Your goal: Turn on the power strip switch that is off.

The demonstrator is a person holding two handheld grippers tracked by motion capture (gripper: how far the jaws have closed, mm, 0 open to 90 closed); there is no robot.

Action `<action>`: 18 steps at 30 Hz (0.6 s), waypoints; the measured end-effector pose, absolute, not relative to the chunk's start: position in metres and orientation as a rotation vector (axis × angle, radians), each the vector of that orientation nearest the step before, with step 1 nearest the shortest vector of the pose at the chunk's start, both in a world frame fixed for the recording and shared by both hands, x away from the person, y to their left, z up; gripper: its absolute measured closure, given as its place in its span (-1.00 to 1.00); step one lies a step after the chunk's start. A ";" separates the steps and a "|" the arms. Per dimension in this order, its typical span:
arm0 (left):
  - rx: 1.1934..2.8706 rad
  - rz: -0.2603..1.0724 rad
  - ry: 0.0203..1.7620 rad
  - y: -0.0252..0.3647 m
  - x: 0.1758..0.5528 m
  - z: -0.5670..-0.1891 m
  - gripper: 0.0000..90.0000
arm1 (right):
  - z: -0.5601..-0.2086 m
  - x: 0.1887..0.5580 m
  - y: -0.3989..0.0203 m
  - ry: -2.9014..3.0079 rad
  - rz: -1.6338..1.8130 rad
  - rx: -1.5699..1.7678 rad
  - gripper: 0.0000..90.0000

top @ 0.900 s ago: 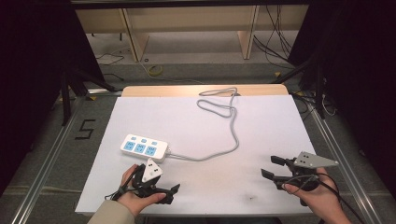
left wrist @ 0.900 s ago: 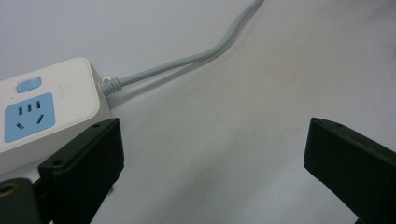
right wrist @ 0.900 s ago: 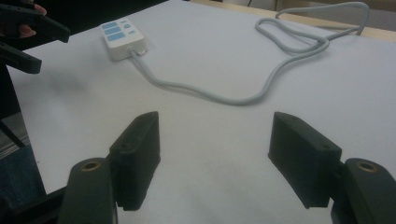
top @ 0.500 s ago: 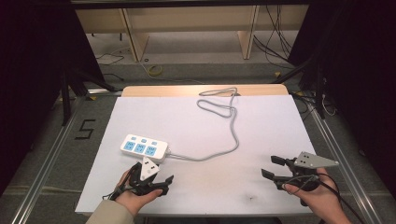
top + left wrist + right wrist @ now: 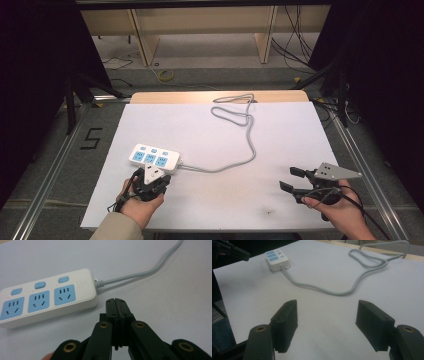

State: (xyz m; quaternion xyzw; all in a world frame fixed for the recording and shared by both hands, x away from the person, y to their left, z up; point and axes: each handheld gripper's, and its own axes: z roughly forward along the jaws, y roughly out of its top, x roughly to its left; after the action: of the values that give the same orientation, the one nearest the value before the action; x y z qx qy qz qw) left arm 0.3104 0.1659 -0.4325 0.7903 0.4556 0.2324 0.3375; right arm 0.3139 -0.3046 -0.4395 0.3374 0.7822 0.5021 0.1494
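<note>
A white plastic power strip with three blue sockets and three blue switches lies flat at the near left of the white table sheet, at about 8 o'clock from the sheet's centre in the high view. The left gripper, black with a grey three-cornered plate on top, sits in the person's left hand just below the strip, at its 6 o'clock. In the left gripper view the two jaws are pressed together with nothing between them, their tips just off the strip's cable end, with the strip at about 10 o'clock from the tips and apart from them.

A grey round cable leaves the strip's right end, runs across the sheet toward 3 o'clock, then climbs to a loose loop near the far edge at 12 o'clock, by the bare wooden table edge. Nothing lies between the left jaws and the strip.

At the near right, about 4 o'clock from the sheet's centre, the right gripper rests in the person's right hand, pointing toward 9 o'clock. Its jaws stand wide apart and empty in the right gripper view, bare sheet between them; the cable crosses ahead, and the strip lies well beyond at 11 o'clock.
</note>
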 end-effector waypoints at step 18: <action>2.042 0.652 1.280 0.183 0.332 -0.431 1.00 | -0.440 0.314 -0.304 2.252 1.436 0.967 -0.24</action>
State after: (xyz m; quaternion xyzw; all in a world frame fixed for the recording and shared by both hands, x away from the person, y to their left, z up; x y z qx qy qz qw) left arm 0.3318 0.1829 -0.4310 0.7757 0.4863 0.2476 0.3170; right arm 0.3142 -0.3039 -0.4399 0.3366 0.7838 0.4999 0.1498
